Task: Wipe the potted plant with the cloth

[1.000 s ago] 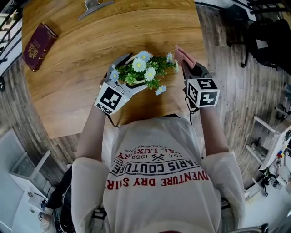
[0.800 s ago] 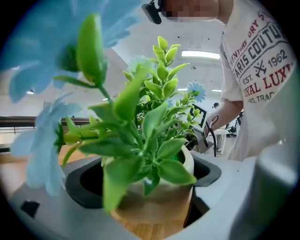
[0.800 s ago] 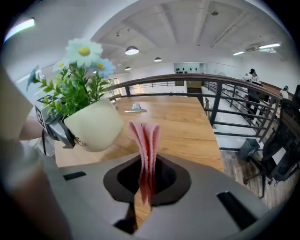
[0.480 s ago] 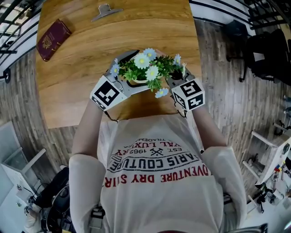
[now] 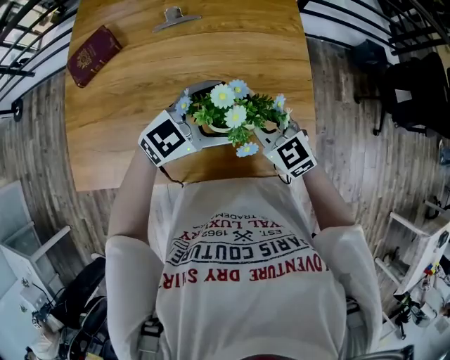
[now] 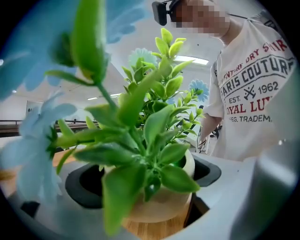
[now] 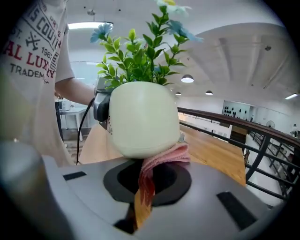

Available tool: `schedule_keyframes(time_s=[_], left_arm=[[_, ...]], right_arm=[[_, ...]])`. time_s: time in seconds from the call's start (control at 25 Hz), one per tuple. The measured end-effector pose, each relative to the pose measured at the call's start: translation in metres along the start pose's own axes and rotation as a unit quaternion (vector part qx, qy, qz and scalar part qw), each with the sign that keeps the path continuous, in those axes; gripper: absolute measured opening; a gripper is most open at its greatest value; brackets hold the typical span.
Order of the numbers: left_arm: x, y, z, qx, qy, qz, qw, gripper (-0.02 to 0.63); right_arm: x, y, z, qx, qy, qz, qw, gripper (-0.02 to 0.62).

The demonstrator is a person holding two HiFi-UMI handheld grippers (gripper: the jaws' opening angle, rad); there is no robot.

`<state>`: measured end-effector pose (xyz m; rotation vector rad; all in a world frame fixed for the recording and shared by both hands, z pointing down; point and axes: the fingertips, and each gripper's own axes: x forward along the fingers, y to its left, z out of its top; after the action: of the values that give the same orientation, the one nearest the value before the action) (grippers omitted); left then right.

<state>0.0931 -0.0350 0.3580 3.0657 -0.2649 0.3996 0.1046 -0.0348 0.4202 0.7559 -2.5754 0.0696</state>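
Now that the right tongs (image 7: 145,187), closed on the cloth (image 7: 163,157), have come in to touch the potted plant (image 7: 140,117), which the left tongs (image 6: 145,180) grip by the near edge of the desk (image 5: 140,84), wiping can start.

One potted plant (image 5: 232,112); one cloth (image 7: 161,157); one booklet (image 5: 95,46); one clip (image 5: 176,17).

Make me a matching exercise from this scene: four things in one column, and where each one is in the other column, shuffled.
Things:
1. cloth
2. pot
3. red booklet
4. metal clip

Places:
A. far left corner of the table
B. between the left gripper's jaws
C. far edge of the table, near its middle
D. pinched in the right gripper, against the pot

Pairs: 1-D, 2-B, 3-A, 4-C
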Motion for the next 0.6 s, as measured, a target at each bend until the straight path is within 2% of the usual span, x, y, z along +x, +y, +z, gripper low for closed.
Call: schedule_keyframes(time_s=[0.24, 0.44, 0.6], left_arm=[[-0.007, 0.000, 0.017, -0.020, -0.029, -0.008, 0.9993, 0.511], [-0.004, 0.004, 0.028, -0.012, -0.038, -0.007, 0.9992, 0.511], [-0.006, 0.007, 0.026, -0.016, -0.038, 0.001, 0.9991, 0.511]], right_arm=[[-0.003, 0.005, 0.032, -0.001, -0.093, -0.009, 0.996, 0.036], [0.008, 0.014, 0.041, -0.009, -0.107, -0.009, 0.994, 0.036], [0.016, 0.022, 0.043, 0.011, -0.117, -0.002, 0.993, 0.035]])
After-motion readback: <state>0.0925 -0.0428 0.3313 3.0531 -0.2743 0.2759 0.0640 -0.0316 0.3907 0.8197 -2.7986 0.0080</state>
